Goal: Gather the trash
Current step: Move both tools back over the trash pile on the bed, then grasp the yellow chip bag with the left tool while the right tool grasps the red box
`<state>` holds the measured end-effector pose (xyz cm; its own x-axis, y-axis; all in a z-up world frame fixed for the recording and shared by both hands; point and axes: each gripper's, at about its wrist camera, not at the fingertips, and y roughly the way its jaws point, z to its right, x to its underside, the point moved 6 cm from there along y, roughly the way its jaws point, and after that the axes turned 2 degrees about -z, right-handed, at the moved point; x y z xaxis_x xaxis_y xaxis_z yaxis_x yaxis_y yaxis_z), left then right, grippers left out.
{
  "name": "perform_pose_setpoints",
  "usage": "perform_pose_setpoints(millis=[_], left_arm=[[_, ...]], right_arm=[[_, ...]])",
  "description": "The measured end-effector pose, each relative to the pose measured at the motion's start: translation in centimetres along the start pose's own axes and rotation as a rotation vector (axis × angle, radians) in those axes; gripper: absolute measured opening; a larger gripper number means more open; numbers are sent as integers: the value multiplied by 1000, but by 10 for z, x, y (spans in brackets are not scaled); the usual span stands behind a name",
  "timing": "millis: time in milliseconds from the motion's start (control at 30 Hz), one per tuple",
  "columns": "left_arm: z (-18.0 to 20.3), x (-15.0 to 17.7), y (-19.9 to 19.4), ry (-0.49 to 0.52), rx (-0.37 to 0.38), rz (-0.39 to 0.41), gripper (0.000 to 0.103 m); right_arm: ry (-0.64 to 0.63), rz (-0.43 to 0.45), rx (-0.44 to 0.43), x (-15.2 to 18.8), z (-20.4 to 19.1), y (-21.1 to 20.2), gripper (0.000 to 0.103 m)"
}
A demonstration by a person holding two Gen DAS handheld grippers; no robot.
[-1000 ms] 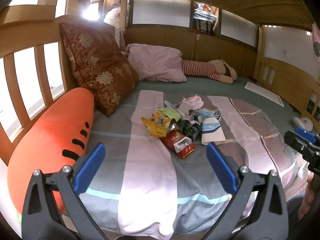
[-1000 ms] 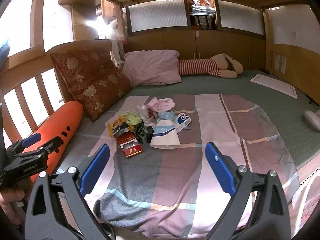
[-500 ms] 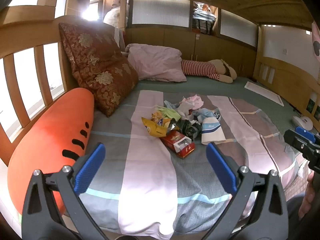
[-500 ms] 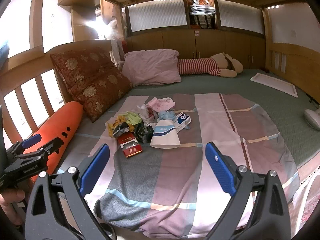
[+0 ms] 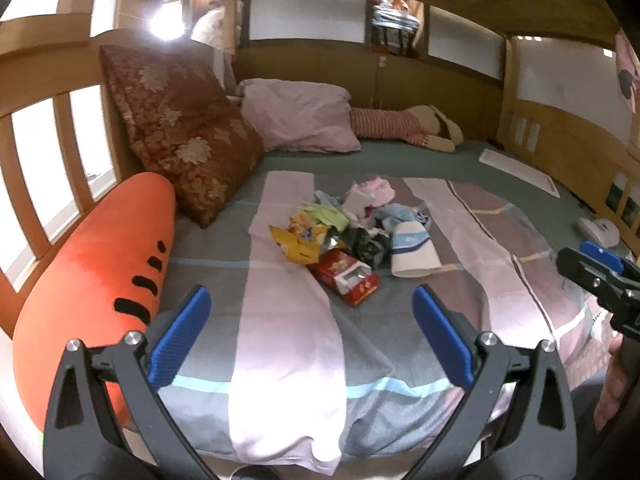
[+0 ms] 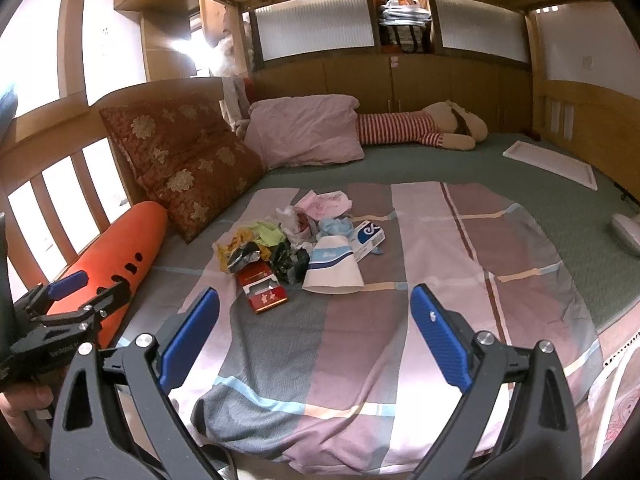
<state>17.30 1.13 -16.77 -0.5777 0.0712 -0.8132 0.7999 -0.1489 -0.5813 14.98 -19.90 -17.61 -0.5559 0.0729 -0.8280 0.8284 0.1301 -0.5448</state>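
A pile of trash [image 5: 348, 232] lies mid-bed on the striped blanket [image 5: 288, 344]: a red carton [image 5: 346, 276], a yellow snack bag [image 5: 298, 244], a white paper cup [image 5: 412, 250], crumpled wrappers and tissue. It also shows in the right wrist view [image 6: 296, 244], with the red carton [image 6: 262, 286] and white cup [image 6: 332, 266] nearest. My left gripper [image 5: 312, 336] is open and empty, short of the pile. My right gripper [image 6: 316, 336] is open and empty, also short of the pile.
An orange carrot plush [image 5: 104, 276] lies along the wooden rail [image 5: 44, 152] at left. A red patterned cushion [image 5: 180, 128] and pink pillow [image 5: 300, 116] sit at the head. A striped plush doll [image 6: 416, 128] lies at the back. A white board [image 6: 552, 164] lies far right.
Both views have shifted only slightly. Nothing was taken hold of; both grippers stay open.
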Motion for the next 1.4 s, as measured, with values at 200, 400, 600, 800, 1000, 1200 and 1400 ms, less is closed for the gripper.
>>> perform_pose_setpoints(millis=[200, 400, 600, 800, 1000, 1200, 1400], left_arm=[[12, -31, 14, 12, 43, -33, 100], [5, -73, 47, -3, 66, -61, 100], [-11, -81, 123, -112, 114, -203, 100], [-2, -64, 210, -90, 118, -359, 88], [4, -39, 274, -29, 74, -480, 48], [-21, -52, 265, -114, 108, -440, 11], [-36, -104, 156, -115, 186, -215, 10]], right_arm=[[-5, 25, 13, -37, 10, 1, 94], [97, 62, 43, -101, 47, 17, 94], [155, -10, 16, -125, 46, 84, 94], [144, -174, 14, -83, 48, 164, 94], [175, -247, 17, -60, 64, 191, 94], [64, -307, 11, -44, 31, 214, 94], [-91, -367, -34, -18, -30, 236, 91]])
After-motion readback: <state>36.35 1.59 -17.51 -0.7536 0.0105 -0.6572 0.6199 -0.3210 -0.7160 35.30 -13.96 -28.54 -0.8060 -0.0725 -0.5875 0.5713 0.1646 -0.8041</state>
